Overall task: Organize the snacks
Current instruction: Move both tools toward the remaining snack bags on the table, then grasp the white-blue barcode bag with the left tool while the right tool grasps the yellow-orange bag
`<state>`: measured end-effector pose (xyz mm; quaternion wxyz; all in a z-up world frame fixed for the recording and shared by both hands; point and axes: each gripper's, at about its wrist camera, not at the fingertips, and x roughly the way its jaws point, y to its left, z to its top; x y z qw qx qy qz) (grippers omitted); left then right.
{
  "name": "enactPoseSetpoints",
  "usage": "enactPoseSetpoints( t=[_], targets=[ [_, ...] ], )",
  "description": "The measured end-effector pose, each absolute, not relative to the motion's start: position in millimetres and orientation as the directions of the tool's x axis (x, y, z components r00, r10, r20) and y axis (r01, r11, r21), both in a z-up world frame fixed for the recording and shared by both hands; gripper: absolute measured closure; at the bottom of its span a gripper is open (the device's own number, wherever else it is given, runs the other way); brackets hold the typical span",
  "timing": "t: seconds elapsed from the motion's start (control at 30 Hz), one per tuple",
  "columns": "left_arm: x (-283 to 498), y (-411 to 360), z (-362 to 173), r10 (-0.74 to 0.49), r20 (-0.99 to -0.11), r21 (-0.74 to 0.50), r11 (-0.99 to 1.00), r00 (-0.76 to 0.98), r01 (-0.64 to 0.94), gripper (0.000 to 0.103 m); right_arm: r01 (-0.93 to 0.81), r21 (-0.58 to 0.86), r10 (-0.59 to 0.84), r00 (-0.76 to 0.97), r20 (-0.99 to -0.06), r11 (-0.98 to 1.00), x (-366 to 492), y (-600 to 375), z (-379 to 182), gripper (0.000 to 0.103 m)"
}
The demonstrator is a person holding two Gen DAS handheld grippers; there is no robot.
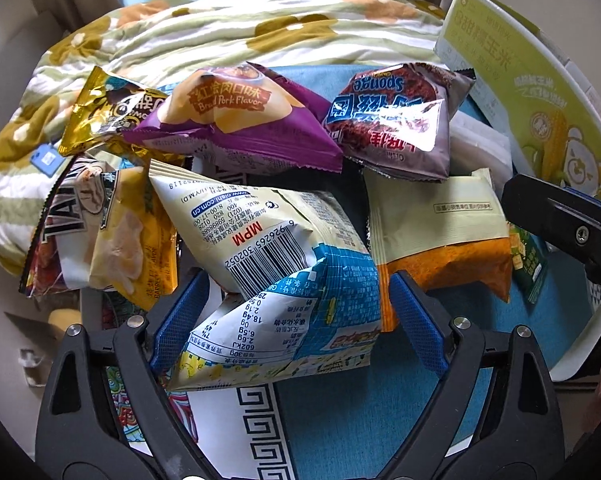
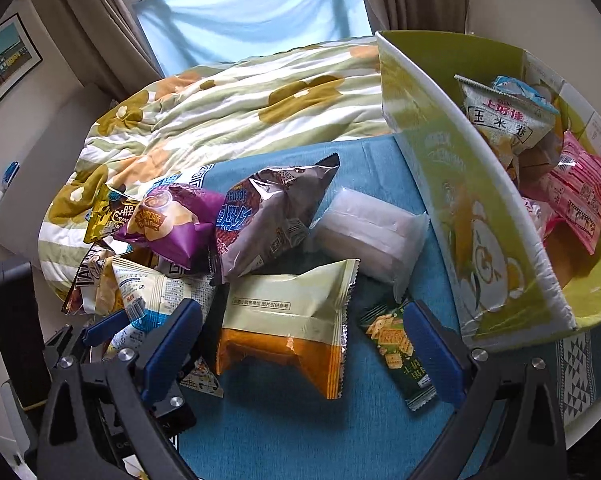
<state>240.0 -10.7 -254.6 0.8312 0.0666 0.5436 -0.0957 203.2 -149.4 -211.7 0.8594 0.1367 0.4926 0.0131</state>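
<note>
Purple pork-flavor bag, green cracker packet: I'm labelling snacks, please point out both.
Purple pork-flavor bag (image 1: 236, 120), left wrist view, printed front.
Green cracker packet (image 2: 396, 344), right wrist view, cracker picture.

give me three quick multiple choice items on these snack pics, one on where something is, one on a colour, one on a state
1. Where is the pink packet?
A. inside the green box
B. on the blue cloth
C. on the quilt

2. What colour is the bag marked "Pork Flavor"?
A. green
B. purple
C. red

3. How do the left tongs stand?
A. shut with nothing between them
B. out of view
C. open, either side of the white and blue bag

Answers:
1 A: the right wrist view shows it lying among other packets within the box walls.
2 B: its wrapper is purple around a yellow picture.
3 C: the blue pads stand wide apart, the bag's lower end between them, not pressed.
</note>
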Motion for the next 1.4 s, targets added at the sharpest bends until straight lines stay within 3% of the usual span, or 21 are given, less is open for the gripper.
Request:
enactPoseSetpoints(
  t=[0.4, 1.0, 1.07, 1.13, 1.23, 1.4],
  targets=[
    [240, -7, -262, -0.095, -0.924, 0.006, 0.965, 0.371, 0.262, 0.025, 0.094, 0.27, 0.201, 0.447, -0.871, 0.958, 220, -143, -247, 0.003],
    [225, 8, -257, -0.097, -0.93, 0.007, 0.959, 0.353, 0.282, 0.027, 0.101, 0.318, 0.257, 0.388, -0.885, 0.943, 233, -129, -277, 0.003],
    [223, 10, -254, -0.1, -0.928, 0.006, 0.96, 0.36, 0.281, 0.027, 0.098, 0.313, 0.254, 0.384, -0.888, 0.945, 232, -127, -278, 0.006],
    [218, 12, -252, -0.102, -0.926, 0.004, 0.96, 0.365, 0.279, 0.027, 0.085, 0.304, 0.251, 0.381, -0.89, 0.949, 232, -124, -277, 0.018],
    [212, 16, -248, -0.107, -0.922, 0.001, 0.961, 0.372, 0.277, 0.027, 0.057, 0.296, 0.254, 0.372, -0.893, 0.954, 230, -119, -275, 0.028],
    [201, 17, -238, -0.118, -0.915, -0.006, 0.961, 0.387, 0.278, 0.027, 0.045, 0.285, 0.249, 0.368, -0.896, 0.958, 221, -115, -271, 0.032]
  ],
)
